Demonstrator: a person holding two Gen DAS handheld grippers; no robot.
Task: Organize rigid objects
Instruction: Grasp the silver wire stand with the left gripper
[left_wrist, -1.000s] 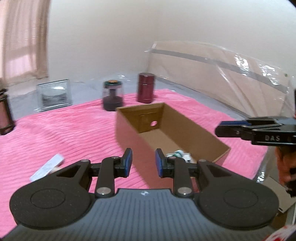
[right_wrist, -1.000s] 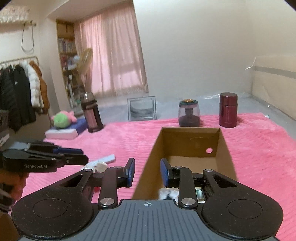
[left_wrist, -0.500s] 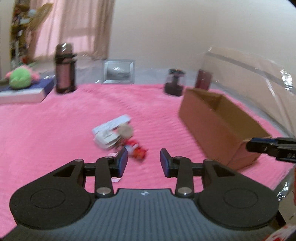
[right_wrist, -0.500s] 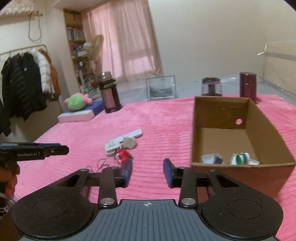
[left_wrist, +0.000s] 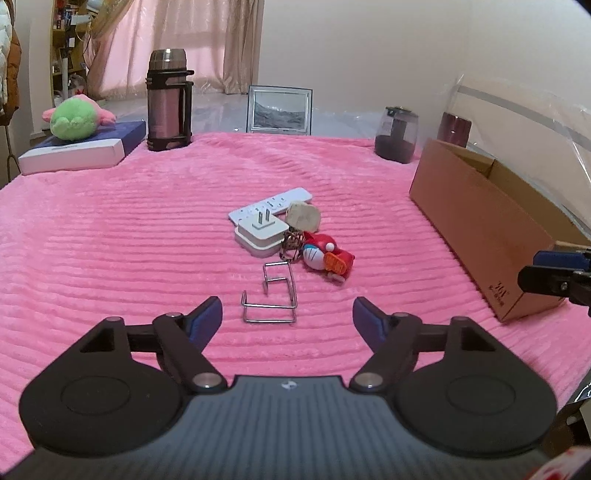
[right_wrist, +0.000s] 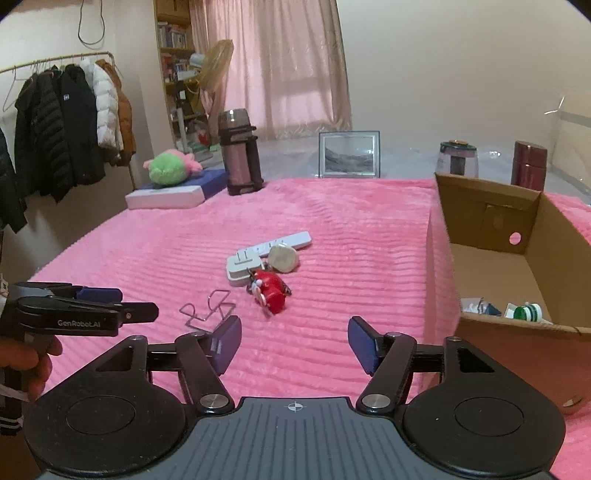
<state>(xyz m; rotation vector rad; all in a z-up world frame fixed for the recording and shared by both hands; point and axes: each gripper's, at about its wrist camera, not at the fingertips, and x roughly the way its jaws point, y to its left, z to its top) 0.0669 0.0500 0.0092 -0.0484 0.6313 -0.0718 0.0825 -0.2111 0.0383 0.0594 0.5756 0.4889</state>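
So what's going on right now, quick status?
Left gripper and right gripper opening, empty. Wire rack nearest. Cardboard box alongside, path clear.

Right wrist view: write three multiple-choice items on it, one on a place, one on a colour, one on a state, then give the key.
1. Where does the wire rack lie?
A. inside the cardboard box
B. on the pink blanket, in front of the white plug adapter
C. on top of the picture frame

2. What colour is the plush toy on the flat box at the blanket's far left?
A. mostly green
B. blue
C. black

3. How does the cardboard box stand?
A. taped shut
B. open at the top with a few small things inside
C. tipped upside down

Key: 1 B, the rack rests on the pink blanket, nearer the camera than the white plug adapter. 2 A, its body is green with pink edges. 3 B, its inside floor shows, with small items in the near corner.
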